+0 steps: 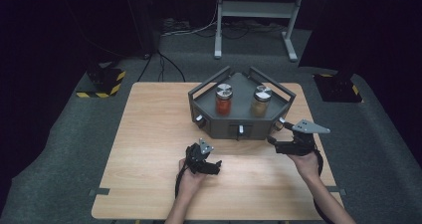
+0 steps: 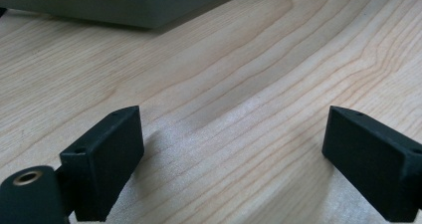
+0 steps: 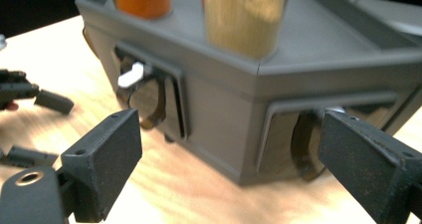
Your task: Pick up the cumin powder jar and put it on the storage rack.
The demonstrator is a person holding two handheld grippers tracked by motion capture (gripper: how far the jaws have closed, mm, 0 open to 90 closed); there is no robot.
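I have the right gripper (image 1: 276,141) close to the front right corner of the grey rack (image 1: 214,122), its jaws spread wide with nothing between them. In its own view the rack's corner sits between the jaws, with a small white latch (image 3: 130,75) on the front panel to the left. The red jar (image 1: 223,100) and the tan jar (image 1: 261,101) stand upright on the rack. My left gripper (image 1: 215,167) rests low over the wooden table (image 1: 149,149), well short of the rack, jaws also wide and empty.
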